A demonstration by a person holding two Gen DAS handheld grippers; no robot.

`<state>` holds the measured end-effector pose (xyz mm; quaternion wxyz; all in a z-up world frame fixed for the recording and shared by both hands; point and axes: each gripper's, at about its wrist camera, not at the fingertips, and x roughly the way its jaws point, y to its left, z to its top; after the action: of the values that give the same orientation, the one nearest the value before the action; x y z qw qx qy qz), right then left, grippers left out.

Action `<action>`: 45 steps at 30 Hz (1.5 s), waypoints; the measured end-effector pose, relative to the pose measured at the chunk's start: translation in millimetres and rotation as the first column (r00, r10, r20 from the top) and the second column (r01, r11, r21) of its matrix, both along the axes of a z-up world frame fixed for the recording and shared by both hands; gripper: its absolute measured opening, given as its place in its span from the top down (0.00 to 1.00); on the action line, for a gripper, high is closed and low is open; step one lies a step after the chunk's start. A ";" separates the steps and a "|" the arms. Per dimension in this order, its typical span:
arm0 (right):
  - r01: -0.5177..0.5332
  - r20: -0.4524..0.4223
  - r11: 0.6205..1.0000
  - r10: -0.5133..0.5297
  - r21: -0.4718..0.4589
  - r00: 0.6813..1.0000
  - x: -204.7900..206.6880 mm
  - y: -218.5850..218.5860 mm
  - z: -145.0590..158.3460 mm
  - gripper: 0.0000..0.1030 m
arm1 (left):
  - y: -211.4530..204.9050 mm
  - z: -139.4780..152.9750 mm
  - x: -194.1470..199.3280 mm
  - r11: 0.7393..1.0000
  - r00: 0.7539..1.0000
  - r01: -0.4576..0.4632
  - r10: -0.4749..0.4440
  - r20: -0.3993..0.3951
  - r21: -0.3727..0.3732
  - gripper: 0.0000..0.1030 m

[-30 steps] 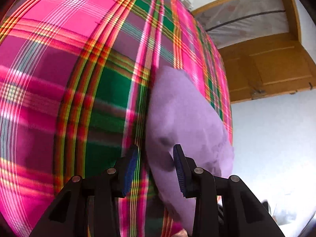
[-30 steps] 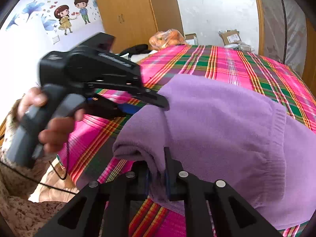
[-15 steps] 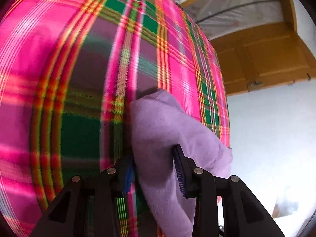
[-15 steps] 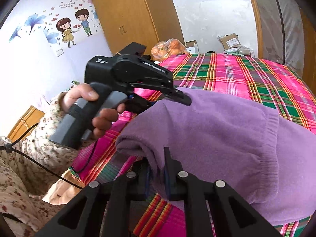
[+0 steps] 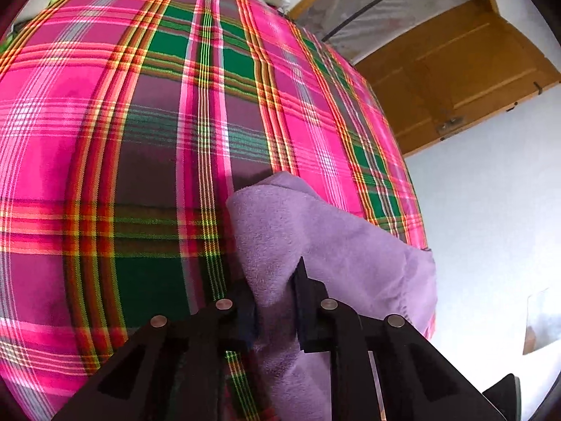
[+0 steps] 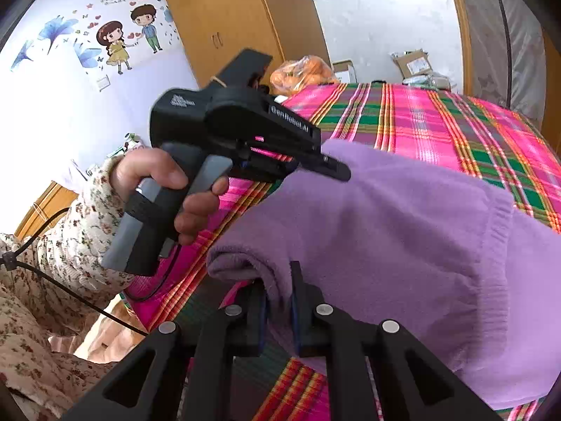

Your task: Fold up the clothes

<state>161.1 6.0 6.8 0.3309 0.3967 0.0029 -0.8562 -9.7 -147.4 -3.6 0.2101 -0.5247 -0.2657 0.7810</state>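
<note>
Both cams are fisheyes riding on the grippers, looking out along the fingers, so each shot has its own black fingers (image 5: 308, 301) poking up from the bottom edge. The left wrist one sits really close over the bed (image 5: 140, 140), tilted down onto the plaid cover, aimed across it toward the far corner where a wooden door (image 5: 455, 80) and white wall show. The right wrist one is near the bed's edge, looking across toward a wardrobe (image 6: 238, 24) and a stickered wall (image 6: 87, 80). It also catches the left gripper (image 6: 329, 168) from the side. Shared bits: the purple garment (image 6: 385, 238) and the plaid cover.
</note>
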 end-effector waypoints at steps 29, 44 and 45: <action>-0.324 0.011 0.946 0.324 -0.023 0.946 -13.7 -116.8 -5.4 0.89 | -114.8 15.7 30.1 0.966 0.975 -0.220 0.216 -0.041 -0.136 0.86; -0.352 0.075 0.935 0.355 -0.050 0.932 -21.2 -122.2 -9.0 0.87 | -131.1 2.6 40.9 0.946 0.958 -0.282 0.287 0.006 -0.158 0.77; -0.346 0.073 0.936 0.350 -0.060 0.934 -21.2 -116.5 -7.0 0.87 | -131.9 2.4 41.3 0.945 0.956 -0.287 0.292 0.011 -0.159 0.76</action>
<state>139.9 -110.4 -0.2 0.4860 0.4173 0.0397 -0.7669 31.6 -279.3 -1.2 0.0468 -0.5081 -0.2816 0.8126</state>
